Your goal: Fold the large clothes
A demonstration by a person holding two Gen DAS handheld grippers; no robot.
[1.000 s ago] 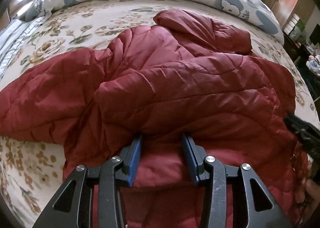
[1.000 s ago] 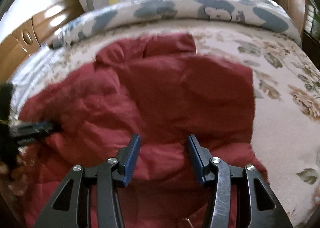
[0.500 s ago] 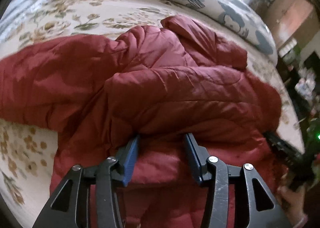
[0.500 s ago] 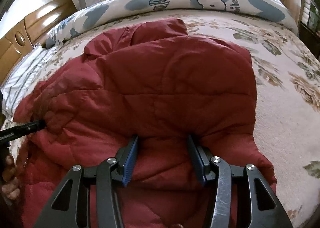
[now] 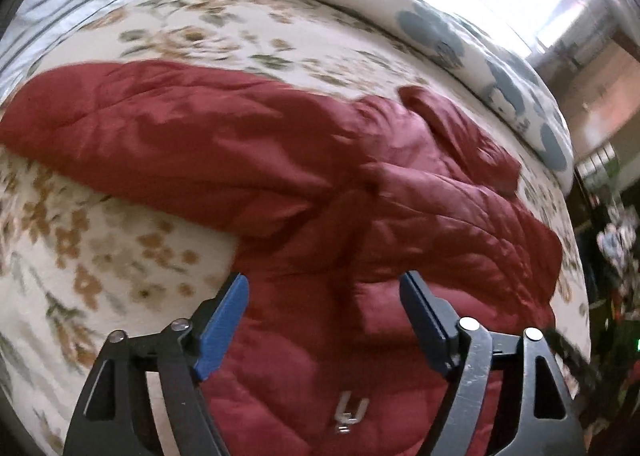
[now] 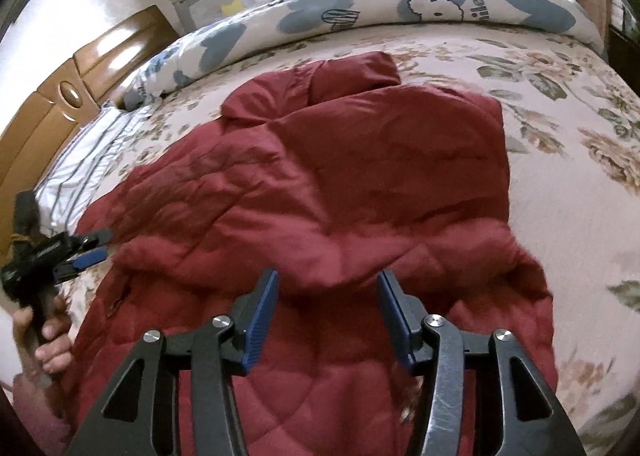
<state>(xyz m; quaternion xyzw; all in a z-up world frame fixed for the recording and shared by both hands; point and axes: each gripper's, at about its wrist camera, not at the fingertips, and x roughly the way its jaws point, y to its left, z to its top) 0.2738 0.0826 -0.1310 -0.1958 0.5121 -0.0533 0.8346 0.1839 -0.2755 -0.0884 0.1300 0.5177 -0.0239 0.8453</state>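
Note:
A dark red quilted jacket (image 5: pixel 360 192) lies on the floral bed (image 5: pixel 120 248), one sleeve (image 5: pixel 160 136) stretched out to the left. It also shows in the right wrist view (image 6: pixel 360 184), with its right side folded over the body. My left gripper (image 5: pixel 324 288) is open and empty just above the jacket's near edge; it also shows at the left in the right wrist view (image 6: pixel 92 248). My right gripper (image 6: pixel 326 284) is open and empty above the folded part's near edge. A metal zipper pull (image 5: pixel 350 414) lies near the hem.
A white duvet with blue shapes (image 6: pixel 400 12) lies rolled along the bed's far side. A wooden headboard (image 6: pixel 60 96) and a striped sheet (image 6: pixel 80 160) are at the left. Dark furniture (image 5: pixel 600 216) stands beyond the bed's right edge.
Both grippers have opened wider and let go of the jacket fold. The left gripper has drawn back and swung left, so the spread sleeve now fills its view.

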